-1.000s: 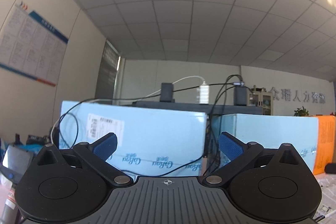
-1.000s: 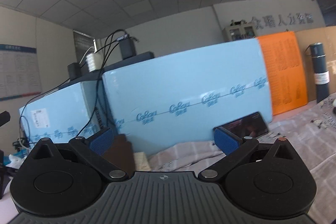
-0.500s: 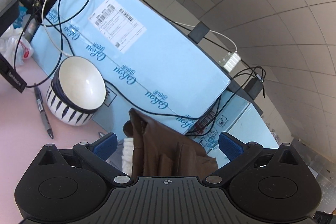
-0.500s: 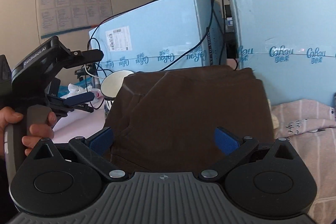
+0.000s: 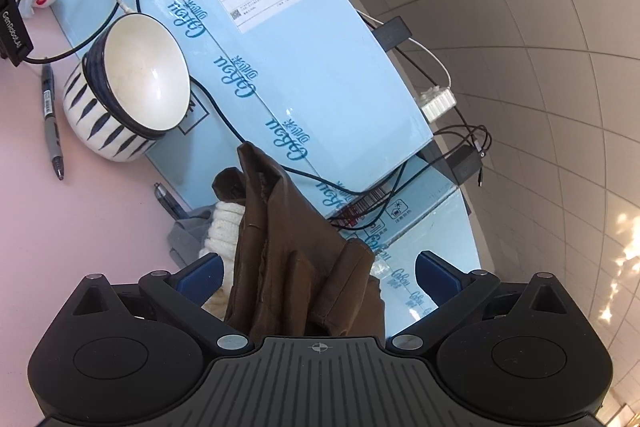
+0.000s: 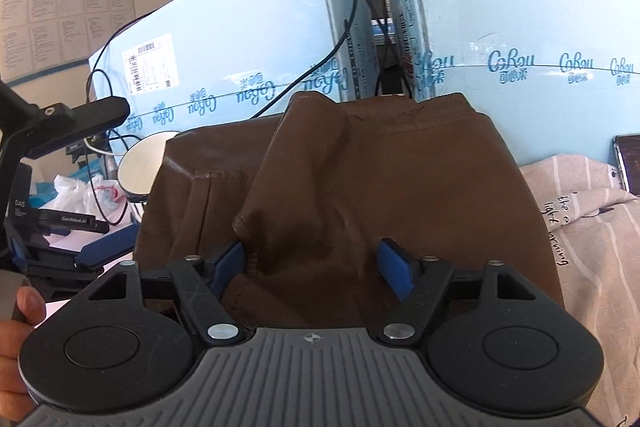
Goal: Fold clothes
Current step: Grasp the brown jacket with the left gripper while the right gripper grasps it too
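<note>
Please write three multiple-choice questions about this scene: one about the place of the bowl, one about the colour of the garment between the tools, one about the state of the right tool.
1. Where does the bowl stand?
A. on the pink table, against the blue box
B. on top of the blue box
C. on the striped cloth

2. What colour is the garment between the tool fingers?
A. white
B. brown
C. orange

3. How is the right tool?
A. shut on the garment
B. open, with the garment between its fingers
C. out of view

Answers: 1 A, the bowl's base rests on the pink surface beside the box. 2 B, both views show brown fabric. 3 B, the blue pads stand wide apart.
</note>
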Available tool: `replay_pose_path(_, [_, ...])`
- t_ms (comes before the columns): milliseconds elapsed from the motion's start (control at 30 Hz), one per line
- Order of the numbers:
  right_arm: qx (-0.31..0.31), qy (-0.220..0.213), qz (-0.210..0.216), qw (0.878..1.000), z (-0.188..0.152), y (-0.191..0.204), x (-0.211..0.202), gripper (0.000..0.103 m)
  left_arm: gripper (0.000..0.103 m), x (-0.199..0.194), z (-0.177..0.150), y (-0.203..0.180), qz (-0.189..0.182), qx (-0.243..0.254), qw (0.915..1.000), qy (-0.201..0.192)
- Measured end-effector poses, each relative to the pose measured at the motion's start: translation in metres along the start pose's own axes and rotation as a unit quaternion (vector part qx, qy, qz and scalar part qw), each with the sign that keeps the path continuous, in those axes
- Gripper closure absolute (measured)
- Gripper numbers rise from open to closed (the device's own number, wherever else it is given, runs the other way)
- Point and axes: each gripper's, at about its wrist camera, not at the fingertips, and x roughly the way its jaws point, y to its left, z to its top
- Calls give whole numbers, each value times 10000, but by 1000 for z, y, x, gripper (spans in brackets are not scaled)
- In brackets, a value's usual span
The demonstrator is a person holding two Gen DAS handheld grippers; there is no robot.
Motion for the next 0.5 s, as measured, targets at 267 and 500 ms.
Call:
replay_pose_path(267, [187,74,-82,9998,8,10,10,14,1,4,-3,-2,-160,26,9998,69])
replay_pose_path(500, [162,-242,-275,9992,7,16,19,58,1,7,-3,0,-143,81,9998,81])
